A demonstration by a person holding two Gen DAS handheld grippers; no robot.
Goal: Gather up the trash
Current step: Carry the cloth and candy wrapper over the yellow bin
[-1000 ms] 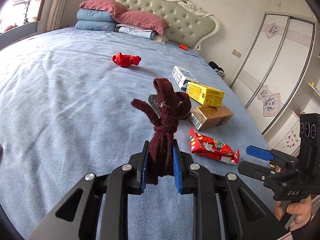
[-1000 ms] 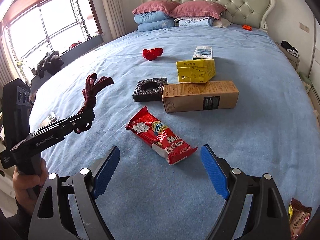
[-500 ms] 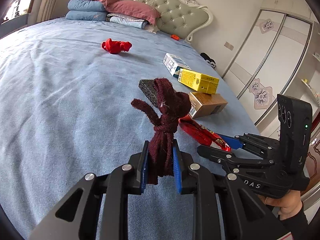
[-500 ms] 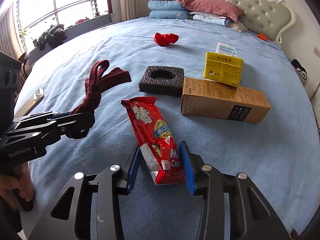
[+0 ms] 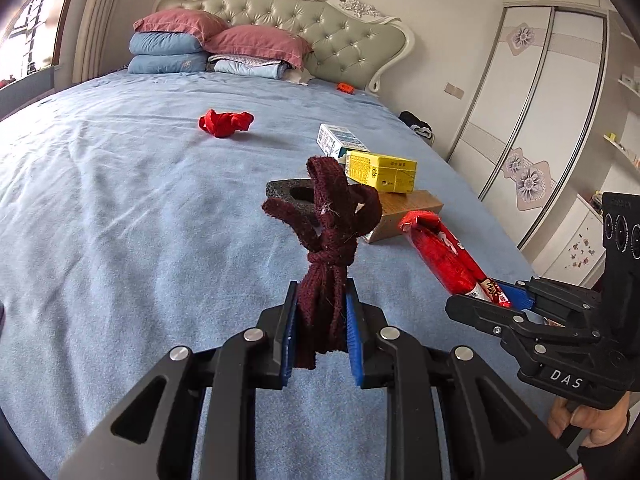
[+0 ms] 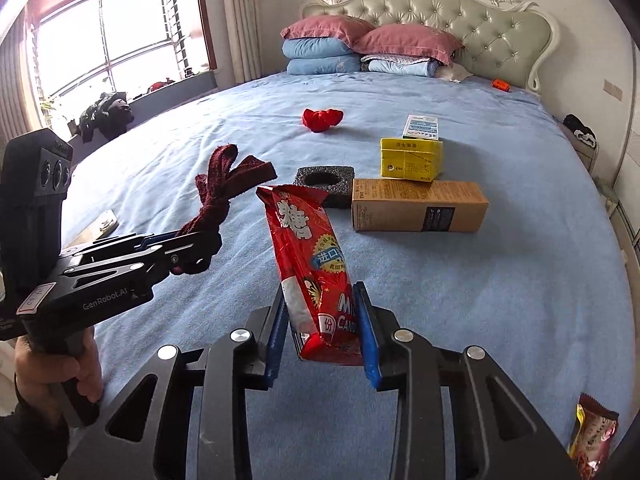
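My left gripper [image 5: 320,320] is shut on a knotted dark red cloth strip [image 5: 332,240] and holds it above the blue bed; it also shows in the right wrist view [image 6: 180,252] with the strip [image 6: 224,184]. My right gripper [image 6: 322,320] is shut on a red candy wrapper [image 6: 310,256] and holds it lifted off the bed; the wrapper shows in the left wrist view [image 5: 444,256] too. On the bed lie a brown carton [image 6: 420,206], a yellow carton [image 6: 412,154], a black foam block [image 6: 326,180], a white box [image 6: 422,126] and a red crumpled piece [image 6: 322,119].
Pillows [image 6: 360,46] are stacked by the padded headboard [image 6: 440,12]. A small orange item [image 6: 501,85] lies near the headboard. A snack packet [image 6: 594,436] lies at the bed's lower right. A wardrobe [image 5: 532,92] stands to the right, a window [image 6: 108,40] to the left.
My right gripper closed on the red candy wrapper and lifted it off the bed. My left gripper kept hold of the cloth strip and shifted slightly.
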